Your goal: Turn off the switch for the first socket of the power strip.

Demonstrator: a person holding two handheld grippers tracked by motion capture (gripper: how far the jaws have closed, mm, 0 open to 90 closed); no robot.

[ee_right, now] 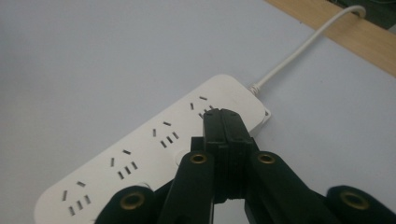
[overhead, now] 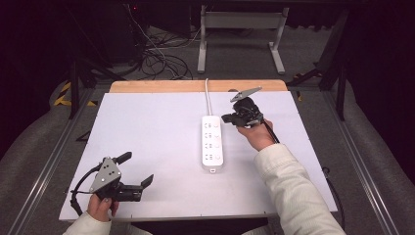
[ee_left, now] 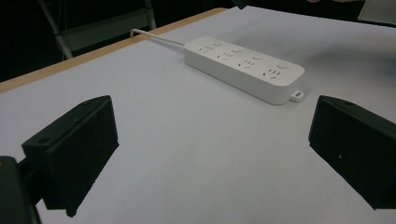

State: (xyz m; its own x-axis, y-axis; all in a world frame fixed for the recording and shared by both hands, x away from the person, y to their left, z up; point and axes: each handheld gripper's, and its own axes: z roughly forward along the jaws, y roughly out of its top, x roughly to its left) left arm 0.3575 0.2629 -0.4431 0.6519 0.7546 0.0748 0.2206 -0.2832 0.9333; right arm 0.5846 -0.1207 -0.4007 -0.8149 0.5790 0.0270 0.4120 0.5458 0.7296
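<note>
A white power strip (overhead: 214, 143) with several sockets and round buttons lies lengthwise on the white sheet, its cable (overhead: 208, 100) running off the far edge. My right gripper (overhead: 226, 118) is shut with nothing between its jaws, its tip right at the far end of the strip (ee_right: 154, 149), over the row of buttons by the socket nearest the cable (ee_right: 306, 49). My left gripper (overhead: 136, 169) rests open near the front left of the table, well apart from the strip (ee_left: 245, 67), which lies beyond its two black jaws.
The white sheet (overhead: 147, 132) covers a wooden table (overhead: 161, 86) whose far edge shows bare. Beyond it stand a white metal frame (overhead: 240, 34) and loose cables (overhead: 161, 58) on the floor. Metal rails (overhead: 44, 166) run along both sides.
</note>
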